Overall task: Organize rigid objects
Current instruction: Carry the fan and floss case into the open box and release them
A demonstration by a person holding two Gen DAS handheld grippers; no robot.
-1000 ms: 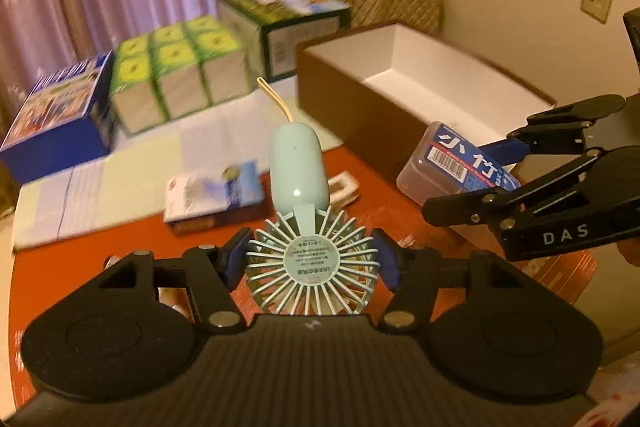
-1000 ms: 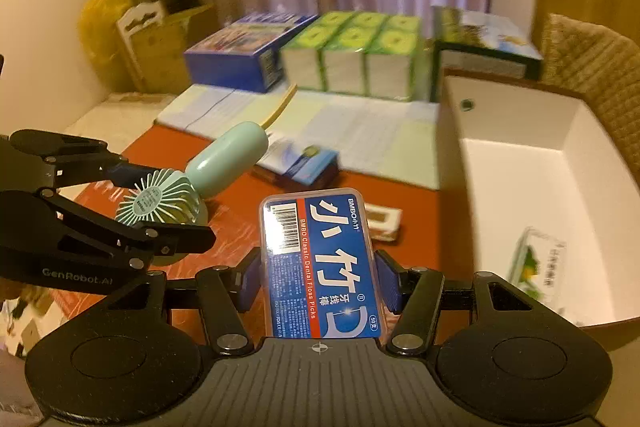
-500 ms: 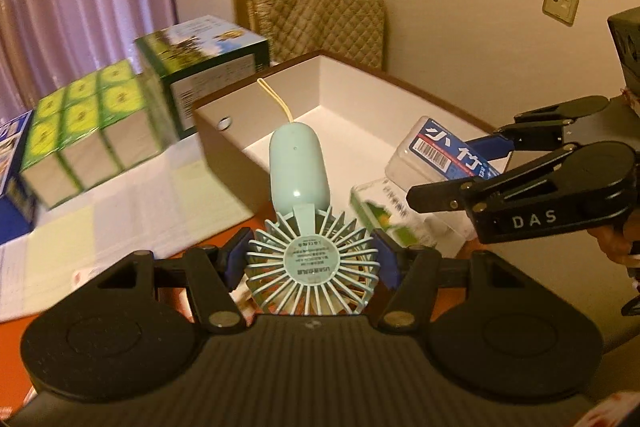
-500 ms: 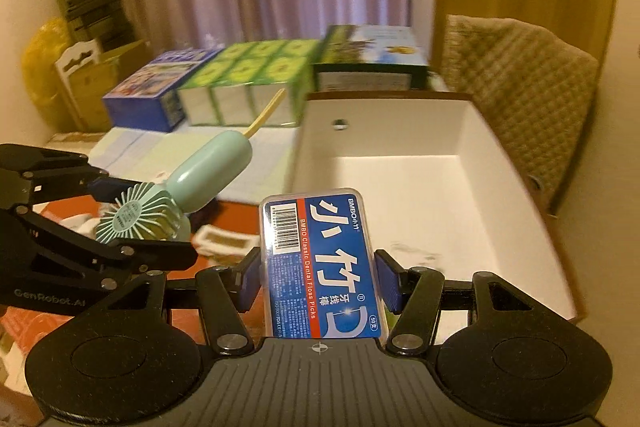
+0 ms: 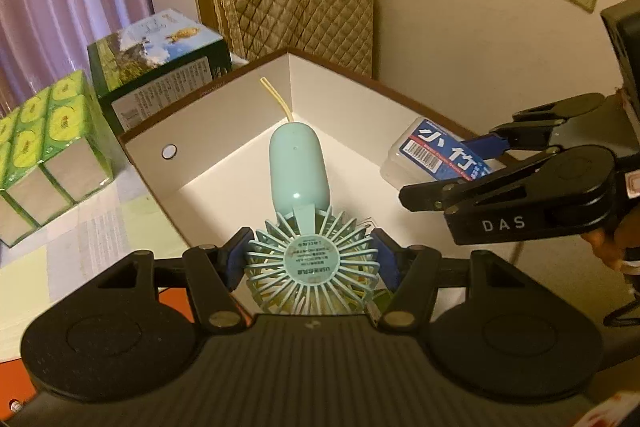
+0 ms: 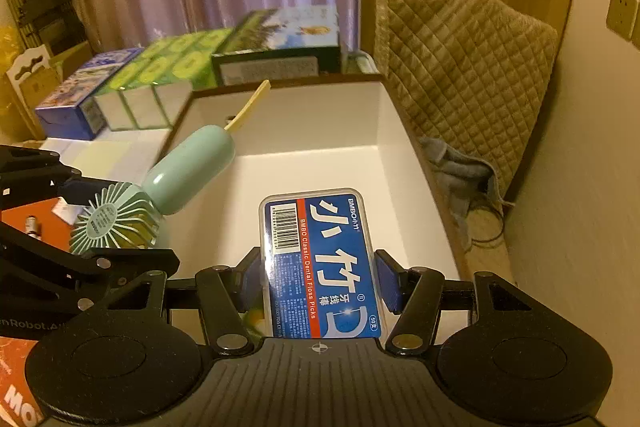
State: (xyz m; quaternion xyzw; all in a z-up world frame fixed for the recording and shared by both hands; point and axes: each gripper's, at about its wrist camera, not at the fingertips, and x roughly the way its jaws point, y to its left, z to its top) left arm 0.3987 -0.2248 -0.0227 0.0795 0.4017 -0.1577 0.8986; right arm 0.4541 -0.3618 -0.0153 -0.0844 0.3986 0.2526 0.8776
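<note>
Both grippers have swung from above the orange table to hang over the open white box (image 5: 224,163), which filled far less of either view a second ago; each carries the same load as before.

On the left, the left gripper (image 5: 312,263) is clamped on the round grille head of a mint-green handheld fan (image 5: 298,163), its blue pads pressing the rim on both sides. The fan's smooth capsule handle points forward over the box floor, with a yellow strap trailing off its far end. To set it down well, I would lower until the handle is close to the floor, level the fan, then part the fingers; the ribbed head looks light and could roll.

On the right, the right gripper (image 6: 318,279) is closed on a clear plastic floss pick case (image 6: 320,259) with a blue label and barcode, held by its long edges above the near end of the box. It should go flat beside the fan, apart from it, so the two grippers do not collide.

Something green-printed lies in the box beneath the case, though it is mostly hidden and I cannot tell what it is.
</note>
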